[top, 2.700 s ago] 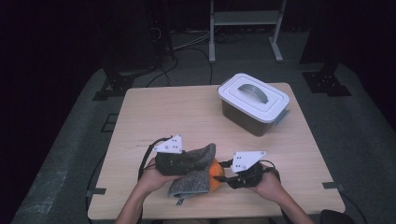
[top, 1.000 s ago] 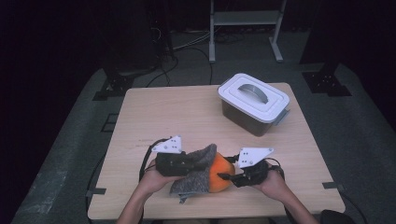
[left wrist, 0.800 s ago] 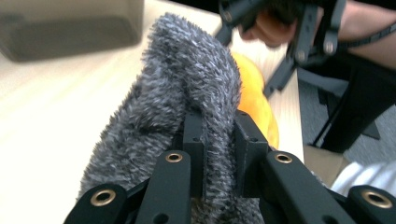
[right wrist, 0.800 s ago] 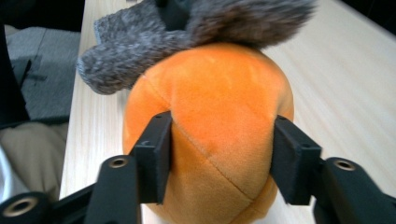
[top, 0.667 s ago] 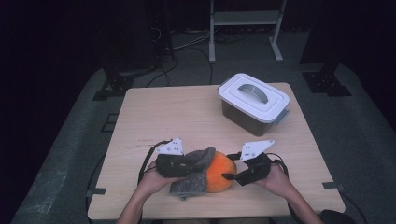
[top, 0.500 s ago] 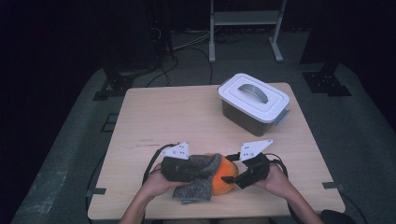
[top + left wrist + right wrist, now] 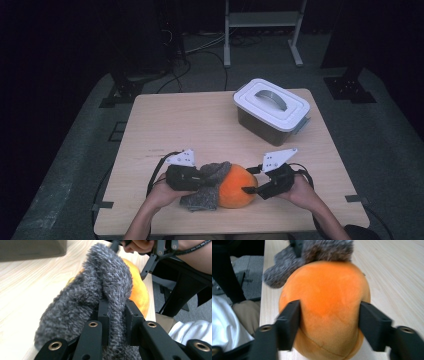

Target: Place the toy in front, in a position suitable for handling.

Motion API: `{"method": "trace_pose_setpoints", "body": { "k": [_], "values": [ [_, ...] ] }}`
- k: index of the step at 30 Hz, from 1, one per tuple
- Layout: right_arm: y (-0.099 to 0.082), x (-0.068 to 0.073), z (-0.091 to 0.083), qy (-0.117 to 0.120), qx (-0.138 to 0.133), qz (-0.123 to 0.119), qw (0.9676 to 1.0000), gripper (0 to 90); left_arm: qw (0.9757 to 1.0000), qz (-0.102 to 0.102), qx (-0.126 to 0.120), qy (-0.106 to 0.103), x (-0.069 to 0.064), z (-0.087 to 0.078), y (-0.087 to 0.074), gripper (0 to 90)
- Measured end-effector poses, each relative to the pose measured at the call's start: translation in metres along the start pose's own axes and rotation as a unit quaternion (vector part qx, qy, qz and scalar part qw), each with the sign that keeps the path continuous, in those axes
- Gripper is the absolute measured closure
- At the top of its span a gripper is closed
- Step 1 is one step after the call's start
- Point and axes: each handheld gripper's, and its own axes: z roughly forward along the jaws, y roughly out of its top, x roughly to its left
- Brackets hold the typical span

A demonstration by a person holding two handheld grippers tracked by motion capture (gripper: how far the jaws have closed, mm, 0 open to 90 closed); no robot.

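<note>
Pinching the grey fuzzy cover (image 7: 100, 302) tight, left gripper (image 7: 192, 178) peels it back — right gripper (image 7: 329, 322) jaws, just narrowed, clamp the orange plush (image 7: 327, 307) to brace it.

A round orange plush ball (image 7: 238, 186) rests near the front edge of the wooden surface (image 7: 200, 125), a fuzzy grey cloth (image 7: 206, 184) draped against its left side.

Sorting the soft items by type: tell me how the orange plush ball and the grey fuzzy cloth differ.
The orange plush ball is smooth, round and full; the grey fuzzy cloth is shaggy, limp and crumpled. The ball sits between the right gripper jaws, which have just been closing; the cloth is pinched in the shut left gripper. Both are soft, touch each other and lie at the table's near edge.
</note>
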Motion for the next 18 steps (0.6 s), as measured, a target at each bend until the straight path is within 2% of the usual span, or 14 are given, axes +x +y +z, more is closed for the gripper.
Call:
{"method": "trace_pose_setpoints", "body": {
  "k": [4,6,7,8,9,10,11,13,16,17,18],
  "values": [
    [-0.001,-0.005,0.003,0.004,-0.003,0.02,0.9998,27.2,1.0,0.001,0.001,-0.006,-0.001,0.005,0.001,77.7],
    [-0.002,-0.005,0.005,0.002,-0.006,0.025,0.9997,29.6,1.0,0.002,0.001,-0.001,-0.001,0.005,0.001,77.8],
    [-0.003,-0.002,0.008,-0.014,-0.006,0.02,0.9997,44.5,1.0,0.001,-0.004,0.005,0.0,0.004,0.002,77.8],
    [-0.001,0.002,0.006,-0.032,-0.013,-0.006,0.9994,50.2,1.0,0.001,-0.007,0.005,0.0,0.002,0.002,77.8],
    [0.0,0.005,0.005,-0.043,-0.021,-0.025,0.9986,52.3,0.9999,0.002,-0.01,0.004,0.0,0.0,0.003,77.8],
    [0.0,0.005,0.005,-0.043,-0.021,-0.025,0.9986,52.3,0.9999,0.002,-0.01,0.004,0.0,0.0,0.003,77.8],
    [0.003,0.01,0.004,-0.055,-0.043,-0.043,0.9966,53.4,0.9997,0.003,-0.024,0.008,0.0,-0.007,0.005,77.8],
    [0.005,0.012,0.004,-0.055,-0.058,-0.049,0.9956,53.2,0.999,0.0,-0.044,0.009,0.0,-0.011,0.006,77.8],
    [0.006,0.011,0.008,-0.049,-0.051,-0.057,0.9959,52.0,0.9994,0.001,-0.032,0.017,0.001,-0.009,0.005,77.8],
    [0.003,0.008,0.009,-0.042,-0.049,-0.047,0.9968,50.5,0.9996,-0.003,-0.018,0.02,0.003,-0.005,0.001,77.8],
    [0.001,0.004,0.008,-0.036,-0.041,-0.041,0.9977,49.6,0.9996,-0.003,-0.018,0.02,0.003,-0.005,0.001,77.8]
  ]
}}
